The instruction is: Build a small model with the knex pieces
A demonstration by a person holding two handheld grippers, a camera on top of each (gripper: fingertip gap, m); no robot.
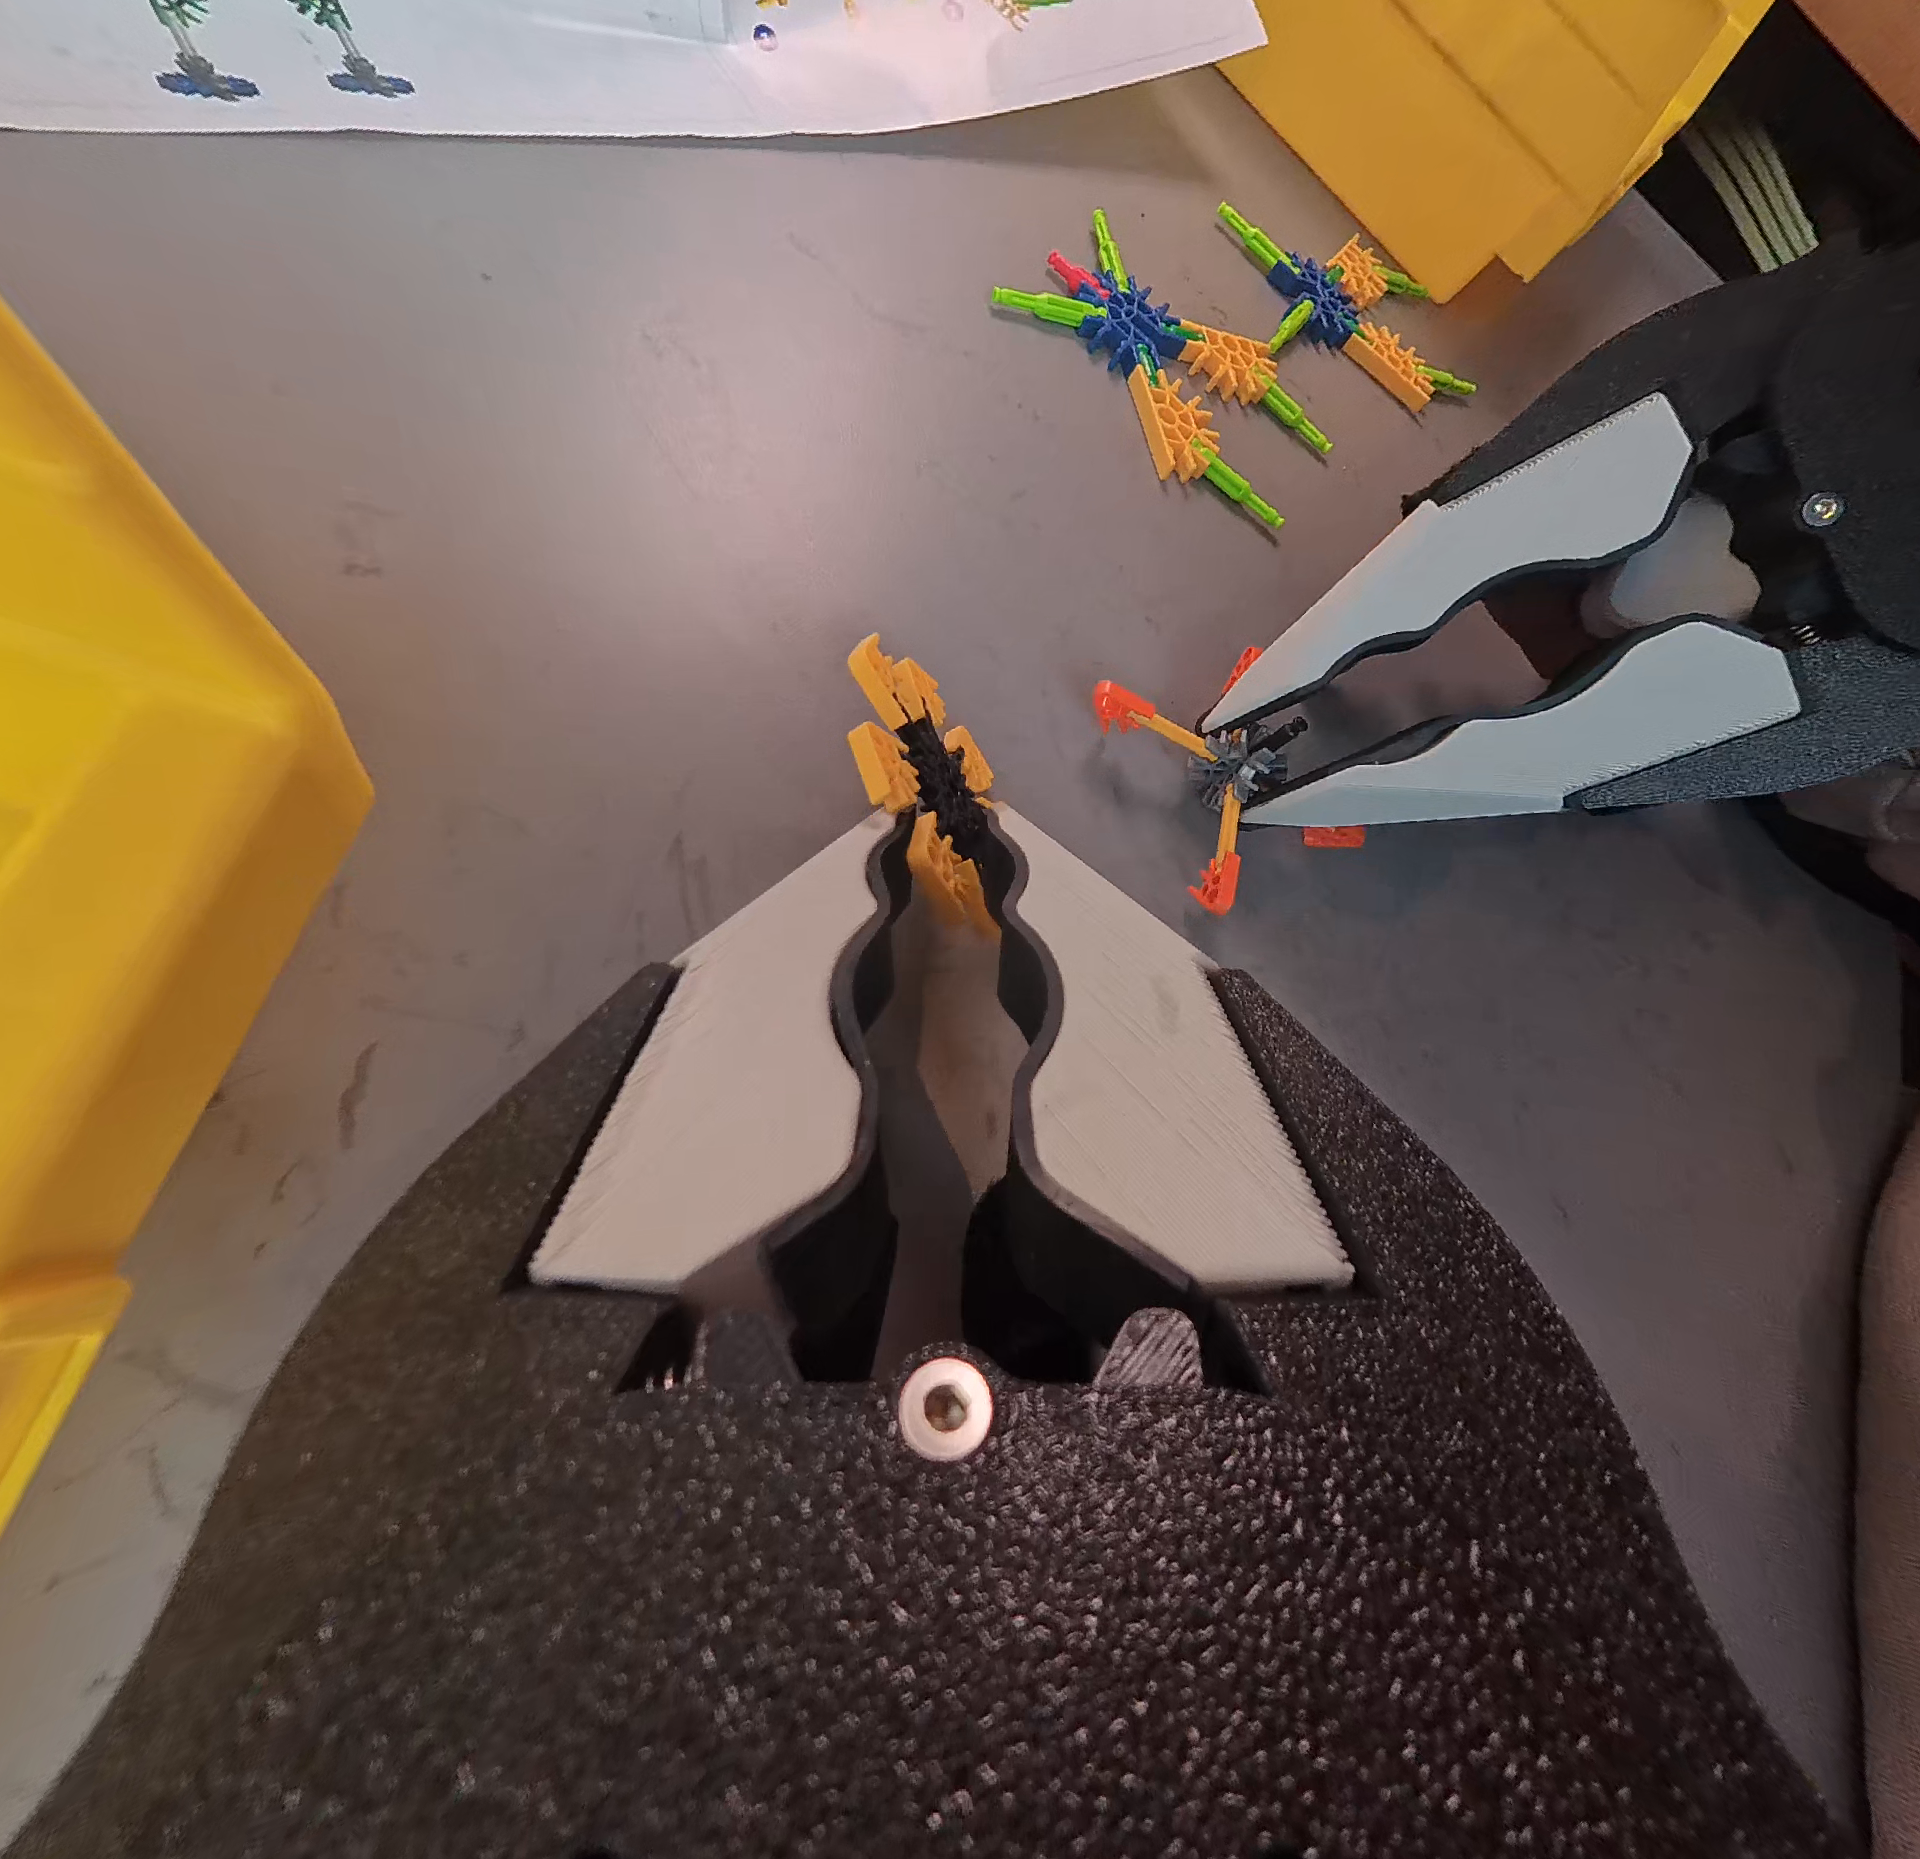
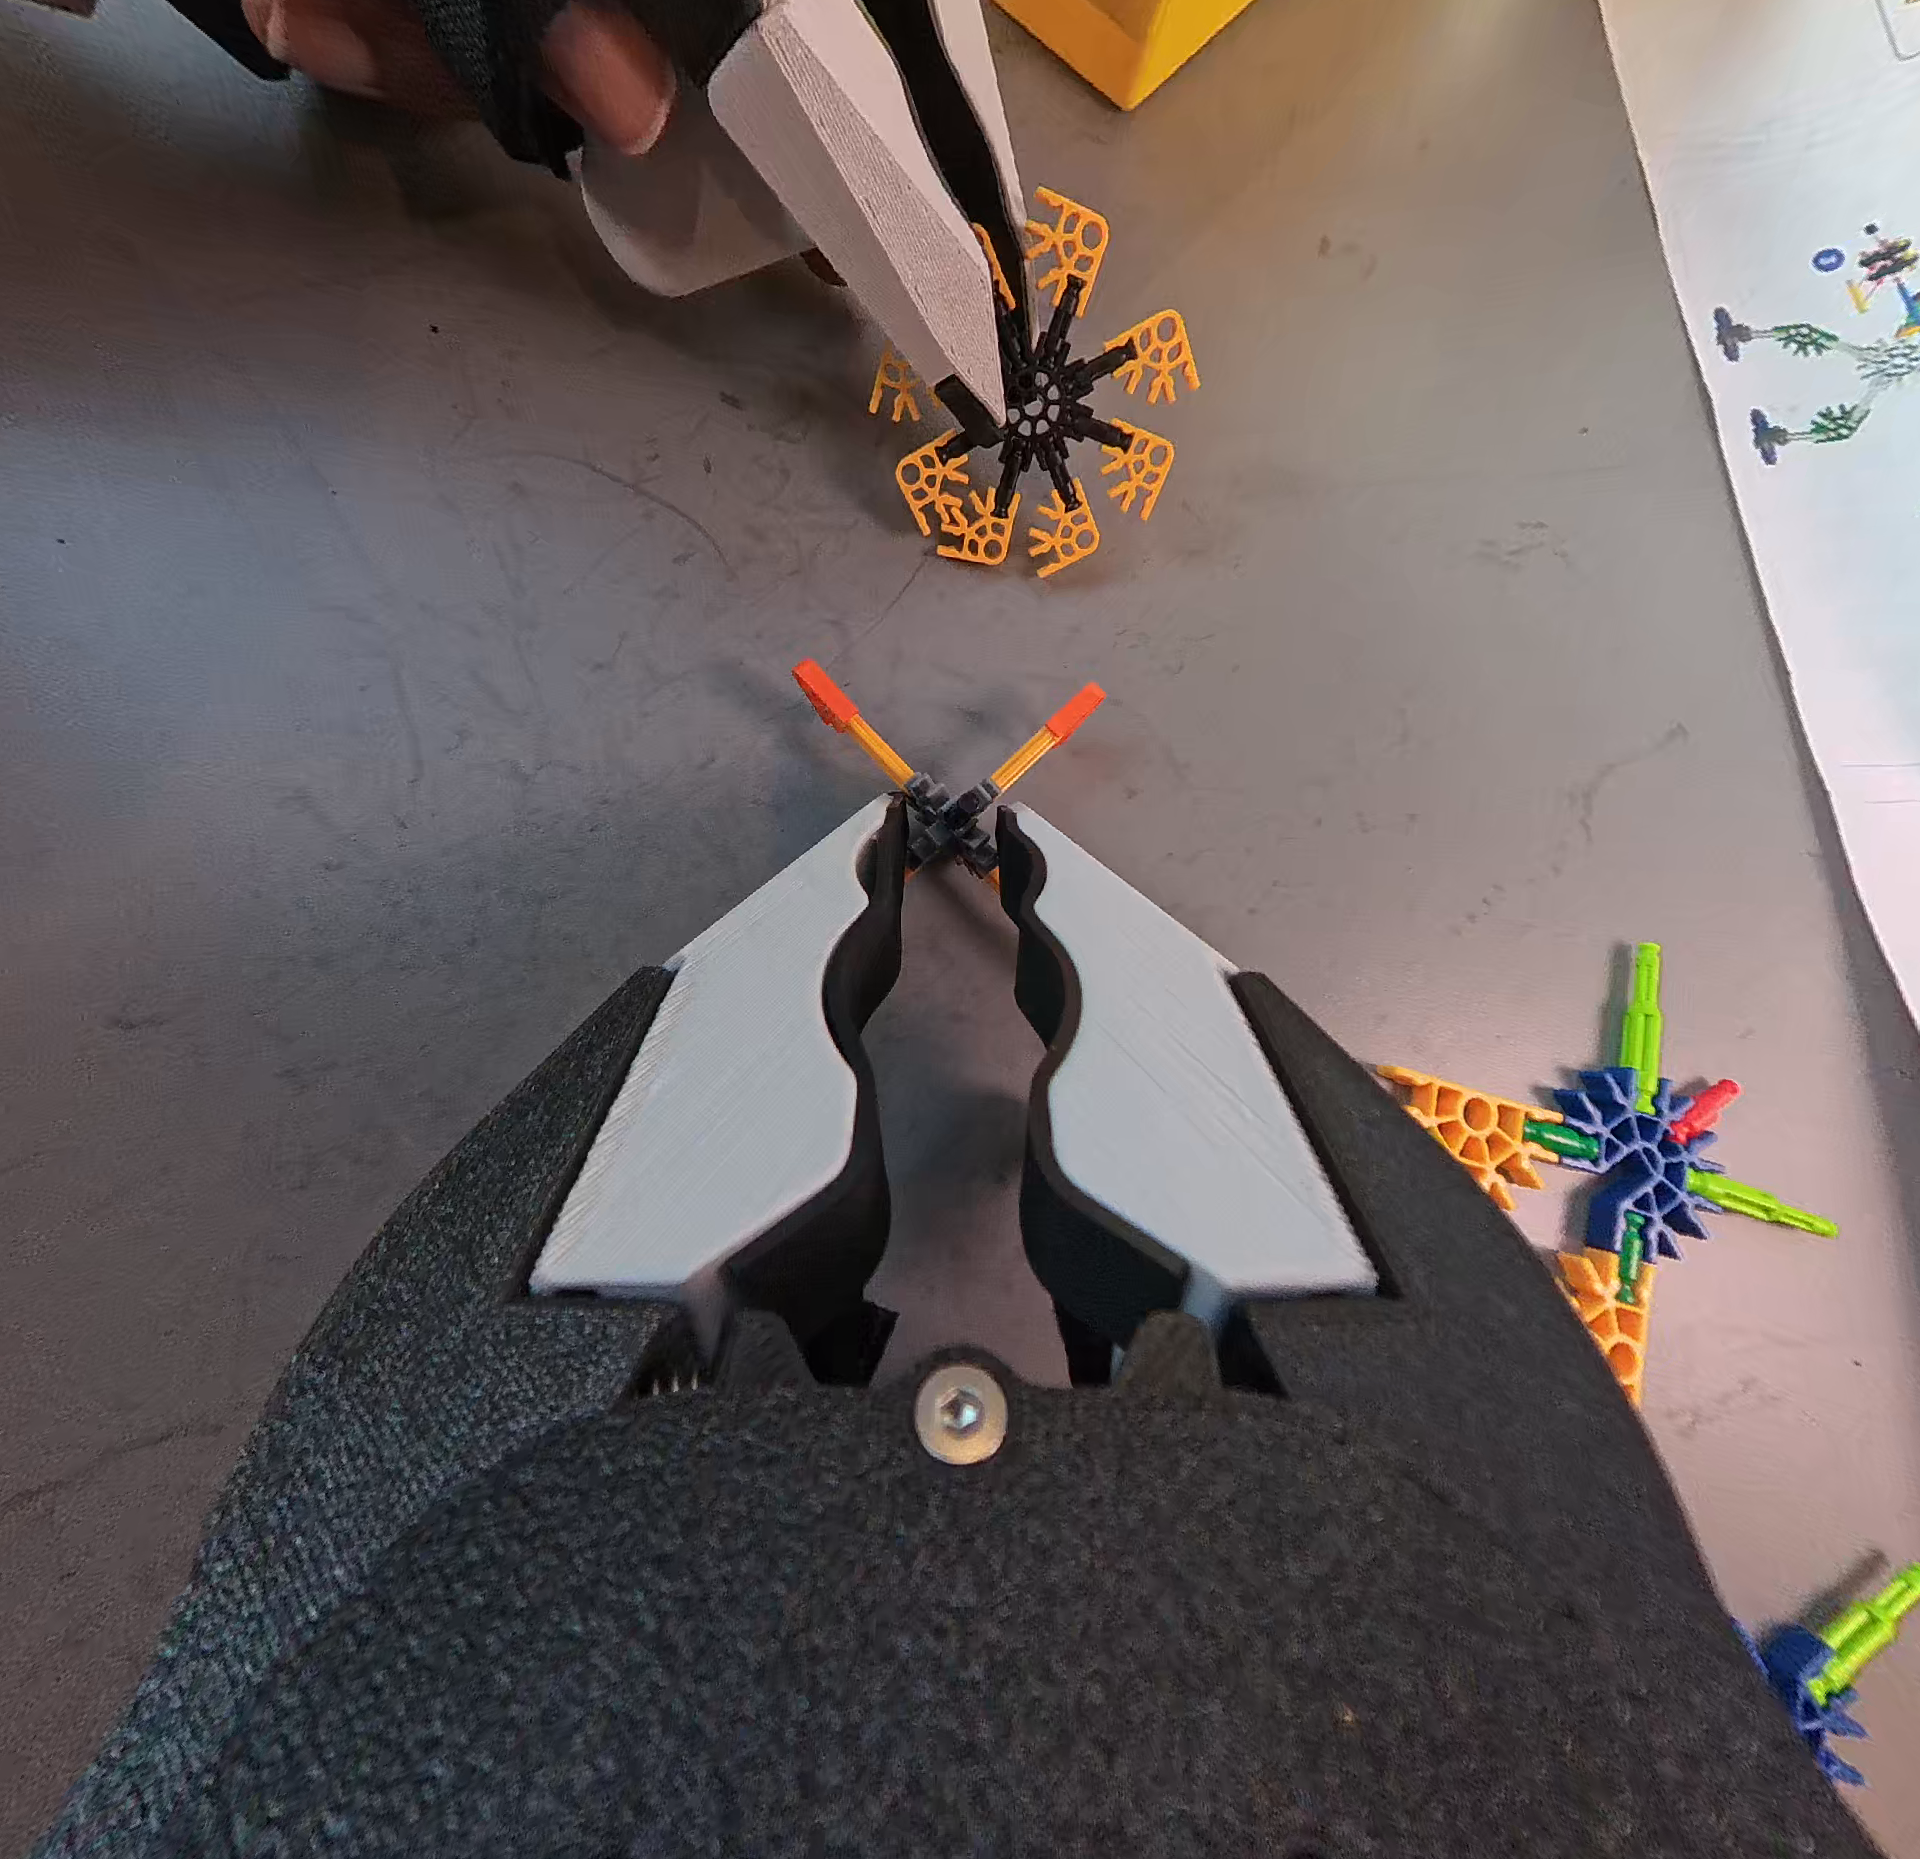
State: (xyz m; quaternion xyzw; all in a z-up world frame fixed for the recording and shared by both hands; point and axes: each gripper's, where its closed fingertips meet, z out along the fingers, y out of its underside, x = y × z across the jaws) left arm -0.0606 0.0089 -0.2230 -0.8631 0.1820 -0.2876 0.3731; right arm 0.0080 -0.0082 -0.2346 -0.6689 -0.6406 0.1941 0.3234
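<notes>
My left gripper (image 1: 940, 822) is shut on a black-and-yellow wheel piece (image 1: 920, 760), a black hub with several yellow connectors, held on edge just above the grey table. It shows face-on in the right wrist view (image 2: 1049, 407), pinched by the left gripper (image 2: 1013, 396). My right gripper (image 2: 948, 833) is shut on a small grey hub piece (image 2: 945, 827) with yellow rods and orange tips, down at the table. In the left wrist view the right gripper (image 1: 1231, 770) and this piece (image 1: 1236, 765) lie just right of the wheel.
Two blue-hub assemblies (image 1: 1132, 329) (image 1: 1325, 297) with green rods and yellow connectors lie at the back right, also in the right wrist view (image 2: 1642, 1155). Yellow bins stand left (image 1: 135, 822) and back right (image 1: 1486, 74). A printed instruction sheet (image 1: 582, 53) lies at the back. A gloved hand (image 2: 499, 33) holds the left gripper. About 8 cm separates my left fingertips from my right.
</notes>
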